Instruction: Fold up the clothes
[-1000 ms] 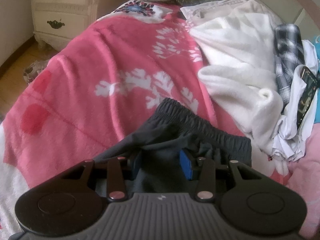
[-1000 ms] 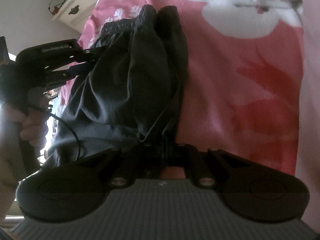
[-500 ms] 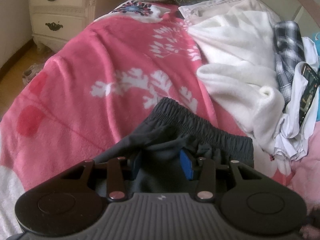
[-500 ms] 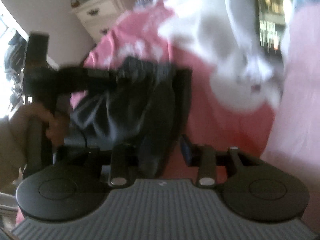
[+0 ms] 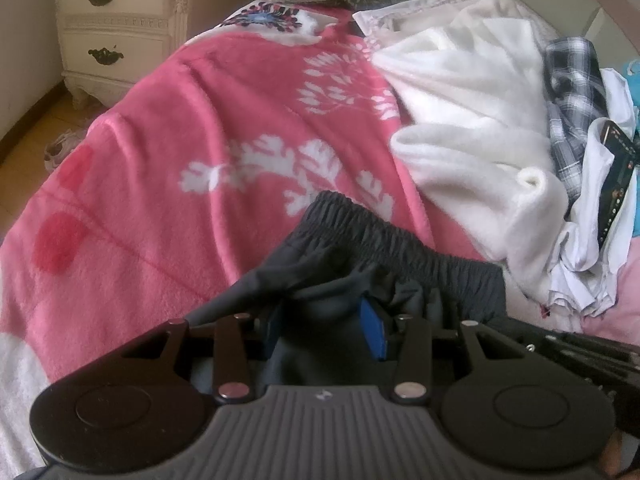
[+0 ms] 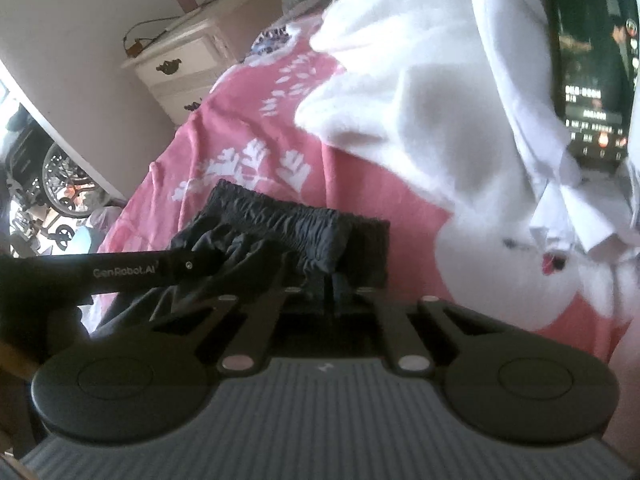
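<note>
The dark shorts (image 5: 400, 248) lie on the pink floral blanket (image 5: 180, 208), their gathered waistband turned toward the pile of white clothes (image 5: 472, 128) heaped to the right. A second ago the right gripper (image 6: 329, 280) was clamped on the far end of the garment, with the legs stretched out long in front of it. Since then it has let go, swung across the bed and shut again; its jaws are now pressed together with a pinch of the dark fabric just below the waistband between them, though the view there is dim and slightly blurred, so how much cloth it has caught is hard to say. The shorts now appear bunched short, the waistband close in front of both cameras, which suggests the legs have been carried up toward the waist in a first fold.

The left gripper (image 5: 320, 332) has not shifted: its blue pads (image 5: 374, 330) stand partly apart and hold a thick fold of the same dark cloth between them, pinning that side down as an anchor.

With both ends gripped near the waistband, the fold looks roughly half made; the cloth between the two grippers is rumpled and will likely need flattening before another fold.
</note>
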Motion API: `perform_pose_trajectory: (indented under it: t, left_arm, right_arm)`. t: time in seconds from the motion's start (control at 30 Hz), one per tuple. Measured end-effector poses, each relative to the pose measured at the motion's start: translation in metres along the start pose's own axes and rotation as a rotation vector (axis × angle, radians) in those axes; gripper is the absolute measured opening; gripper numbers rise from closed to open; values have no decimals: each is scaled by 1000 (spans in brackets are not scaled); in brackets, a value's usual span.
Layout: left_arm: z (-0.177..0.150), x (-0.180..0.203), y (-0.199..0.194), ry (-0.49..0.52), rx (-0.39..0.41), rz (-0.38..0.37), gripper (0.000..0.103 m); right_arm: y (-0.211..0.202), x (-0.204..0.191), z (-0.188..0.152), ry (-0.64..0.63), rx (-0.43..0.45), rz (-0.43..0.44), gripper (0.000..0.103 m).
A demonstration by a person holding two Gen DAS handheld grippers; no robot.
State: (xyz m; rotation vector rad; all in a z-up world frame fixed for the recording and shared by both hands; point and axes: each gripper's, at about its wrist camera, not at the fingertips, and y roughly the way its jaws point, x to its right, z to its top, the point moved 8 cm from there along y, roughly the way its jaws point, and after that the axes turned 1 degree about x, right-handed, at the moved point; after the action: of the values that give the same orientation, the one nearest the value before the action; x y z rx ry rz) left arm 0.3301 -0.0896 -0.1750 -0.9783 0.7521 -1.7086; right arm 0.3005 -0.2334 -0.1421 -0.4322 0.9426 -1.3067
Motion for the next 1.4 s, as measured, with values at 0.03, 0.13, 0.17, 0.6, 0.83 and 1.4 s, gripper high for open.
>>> perform_pose_trajectory:
  t: [0.03, 0.13, 0.17, 0.6, 0.83, 1.4]
  left_arm:
    - [0, 0, -1, 1, 1, -2, 43]
    - [2, 2, -3, 5, 5, -8, 43]
    - [3, 2, -4, 5, 7, -11, 43]
    - [-2, 4, 3, 15, 3, -9, 43]
    - [-2, 4, 4, 7, 11, -12, 43]
    - [-3, -21, -32, -61, 102, 6, 45]
  right_arm:
    - [-3, 0, 1, 1, 7, -1, 1]
    - [-10, 1, 5, 1, 23, -3, 1]
    - [-11, 2, 5, -4, 26, -8, 1]
    - [8, 33, -5, 118, -26, -31, 5]
    - [-33, 7, 7, -67, 102, -59, 12]
    - [37, -9, -15, -214, 63, -27, 10]
